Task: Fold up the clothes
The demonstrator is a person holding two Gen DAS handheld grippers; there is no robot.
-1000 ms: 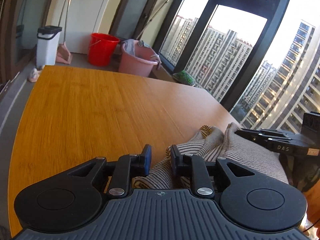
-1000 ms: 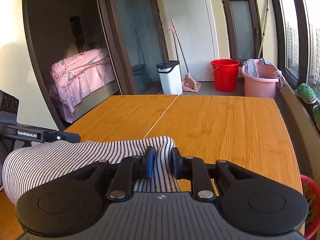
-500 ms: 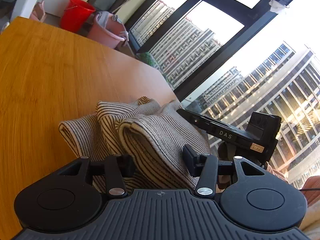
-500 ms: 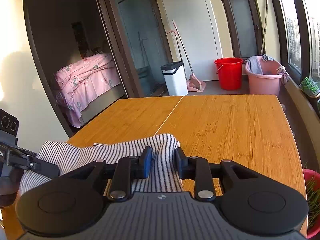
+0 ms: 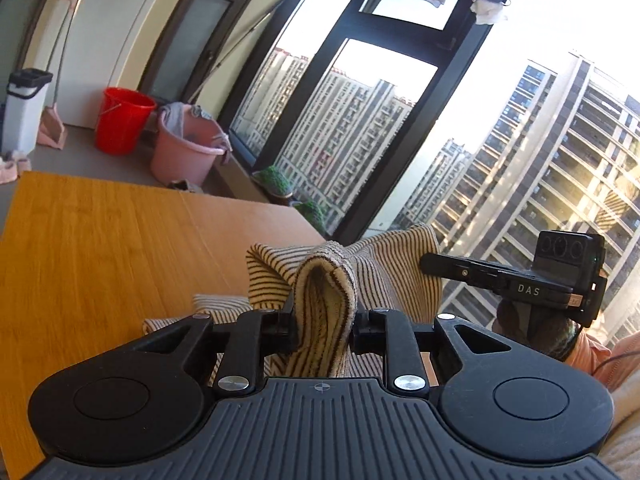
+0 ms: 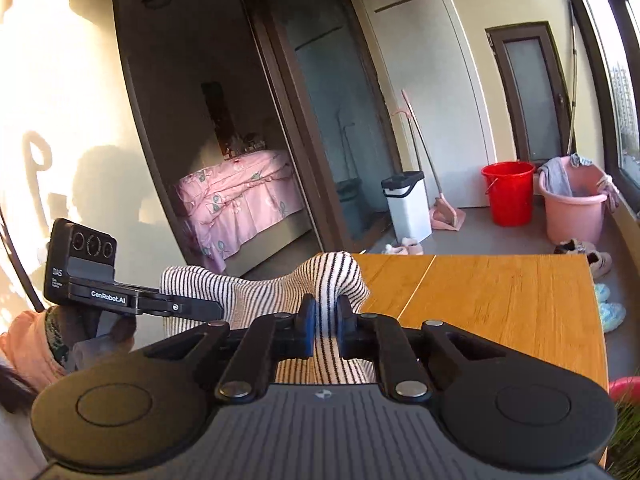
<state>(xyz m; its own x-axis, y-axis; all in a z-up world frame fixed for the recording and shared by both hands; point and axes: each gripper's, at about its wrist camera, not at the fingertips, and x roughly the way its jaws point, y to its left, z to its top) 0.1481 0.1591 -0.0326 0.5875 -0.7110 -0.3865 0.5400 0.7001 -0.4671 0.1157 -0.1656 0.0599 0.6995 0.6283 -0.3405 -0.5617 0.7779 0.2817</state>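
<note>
Left gripper (image 5: 323, 330) closing on a thick fold of the striped garment (image 5: 324, 304), pads pressing both sides of the bunch. Right gripper (image 6: 325, 322) likewise closing, narrow, pinching another bunched ridge of the same garment (image 6: 256, 292). Cloth strung between the two, raised off the table (image 5: 100, 248), a lower part seeming to trail onto the wood near the left gripper. In the left view, right gripper (image 5: 430, 264) seen side-on at the garment's far edge, against the window (image 5: 360, 128). In the right view, left gripper (image 6: 212, 309) side-on at the cloth's left end, gloved hand (image 6: 86, 332) beneath it.

Table bare ahead of both grippers: wide wood out to the far edge (image 6: 500, 255) and to the right edge by the window. Beyond the far edge, on the floor: red bucket (image 6: 508, 192), pink tub (image 6: 572, 204), white bin (image 6: 406, 204), slippers (image 6: 402, 247). Potted plants (image 5: 276, 182) along the sill off the table's window-side edge.
</note>
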